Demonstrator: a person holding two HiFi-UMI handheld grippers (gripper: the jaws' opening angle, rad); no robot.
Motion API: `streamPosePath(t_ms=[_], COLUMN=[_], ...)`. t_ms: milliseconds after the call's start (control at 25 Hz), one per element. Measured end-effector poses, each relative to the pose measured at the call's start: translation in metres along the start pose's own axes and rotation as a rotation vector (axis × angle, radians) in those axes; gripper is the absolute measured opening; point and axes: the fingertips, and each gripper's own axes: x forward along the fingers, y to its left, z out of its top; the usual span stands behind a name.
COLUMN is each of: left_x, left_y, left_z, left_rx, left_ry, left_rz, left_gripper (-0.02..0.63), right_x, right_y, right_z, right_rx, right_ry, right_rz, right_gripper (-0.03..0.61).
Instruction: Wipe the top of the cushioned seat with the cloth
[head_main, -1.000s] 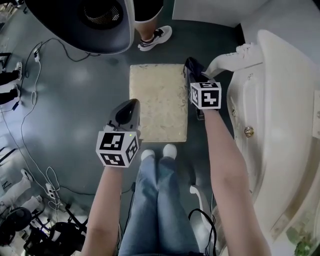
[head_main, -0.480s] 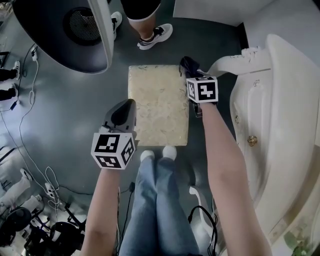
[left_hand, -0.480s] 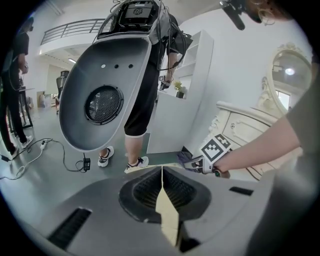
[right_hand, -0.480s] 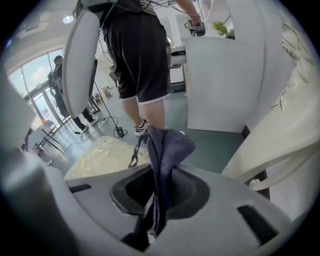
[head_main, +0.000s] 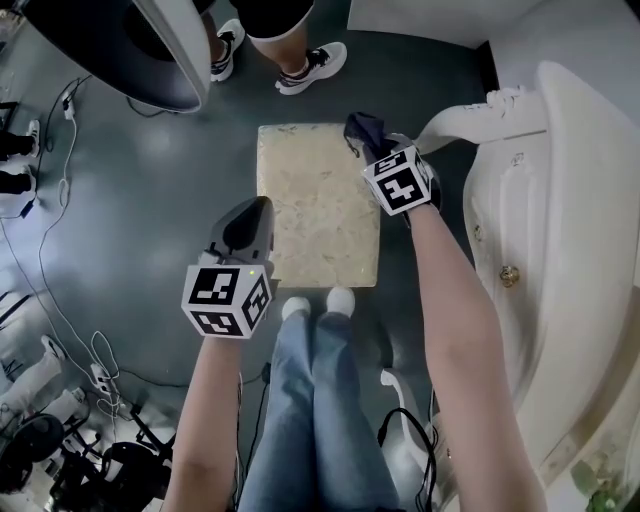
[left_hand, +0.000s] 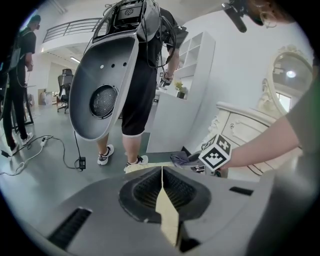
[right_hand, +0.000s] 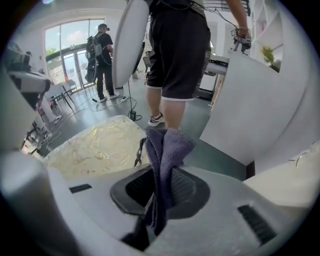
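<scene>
right tool (head_main: 375, 143) clenched on cloth (head_main: 360, 127), over far right corner of seat (head_main: 315, 210). left tool (head_main: 248, 228) clenched, empty. wipe seems about to start; next: press down, sweep across.

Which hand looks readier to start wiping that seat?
Right: the right claw grips the cloth over the seat's far corner, while the left claw is shut, empty.
</scene>
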Motion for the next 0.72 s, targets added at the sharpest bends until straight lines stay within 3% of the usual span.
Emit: streamPosePath(t_ms=[280,720], left_x=[-0.004,-0.005], left_y=[-0.001,-0.007], left_z=[-0.004,0.001], left_rx=[-0.006,-0.004], left_ry=[-0.002,-0.015], left_rz=[0.007,0.002], left_gripper=[0.005,0.005], right_x=[-0.006,-0.015], right_y=[0.013,0.027], right_z=[-0.009,-0.021], right_rx=[-0.132,-0.143], right_ry=[0.017,0.019], right_rz=[0.055,0.088], right_gripper=[0.034,0.034])
